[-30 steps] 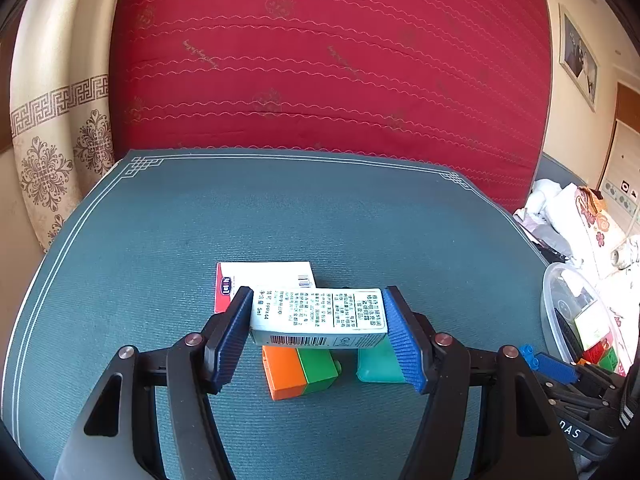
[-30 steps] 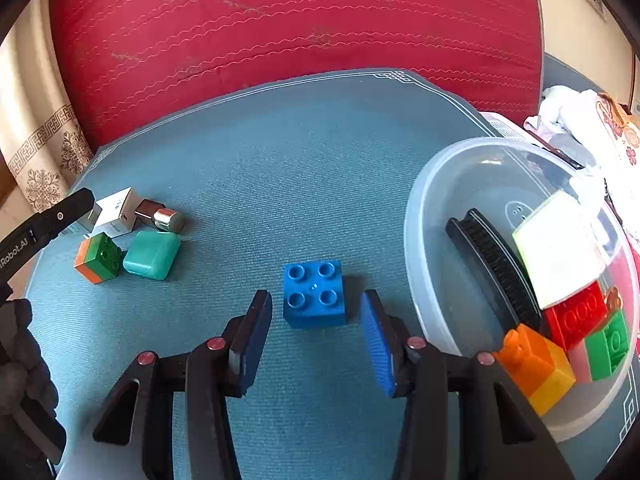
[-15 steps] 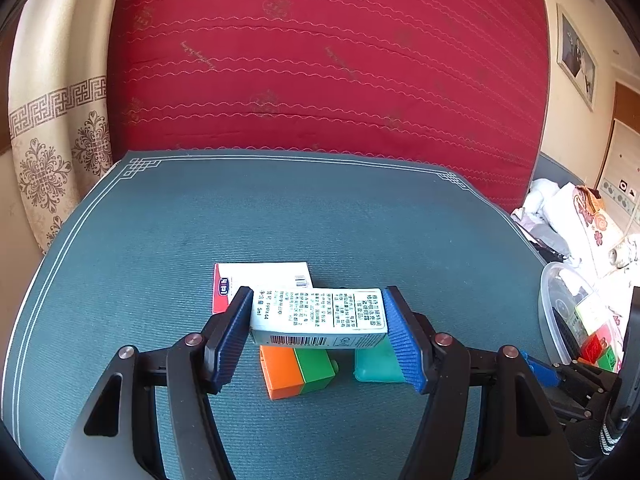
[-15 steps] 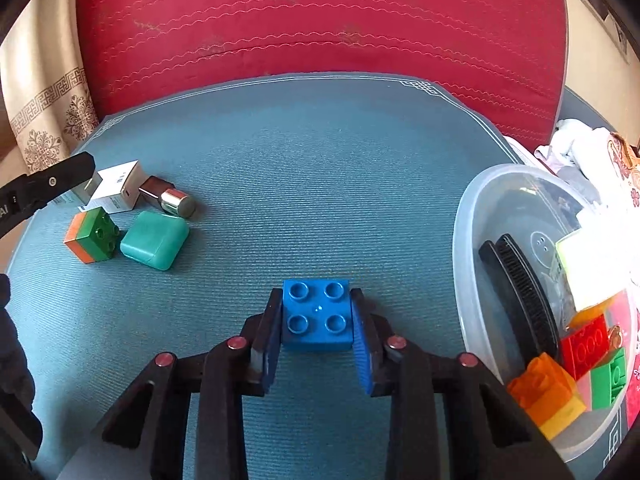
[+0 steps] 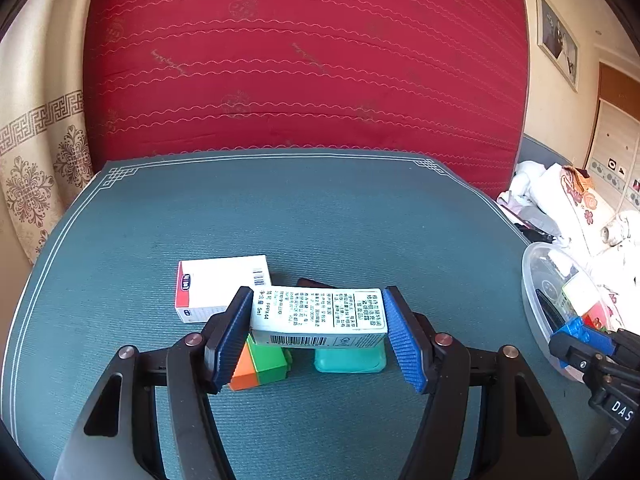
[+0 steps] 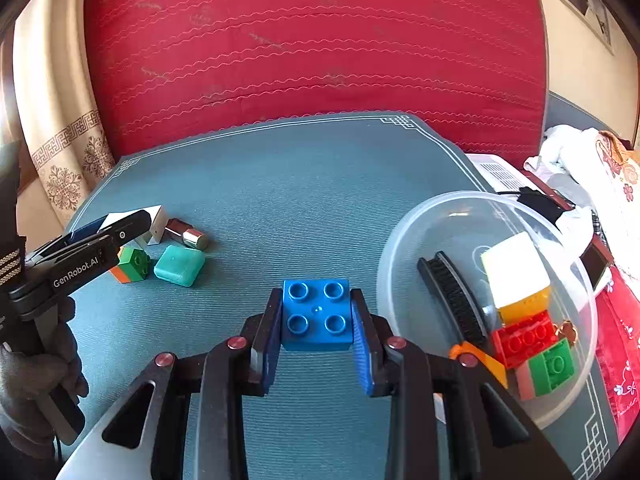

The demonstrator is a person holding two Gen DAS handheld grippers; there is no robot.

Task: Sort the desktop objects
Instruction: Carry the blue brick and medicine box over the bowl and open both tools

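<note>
Blue toy brick [image 6: 317, 314] sits clamped in the right gripper [image 6: 318, 342], with the clear bowl [image 6: 436, 216] just to the right of its jaws, while the left gripper [image 5: 316, 334] squeezes a white box [image 5: 320, 316] by its ends.

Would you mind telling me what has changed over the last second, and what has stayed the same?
The right gripper closed its jaws on the blue brick, which sat loose between them a second ago, and now holds it beside the clear bowl. The left gripper stays clamped on the white printed carton; the orange-green brick and teal block have not moved.
</note>
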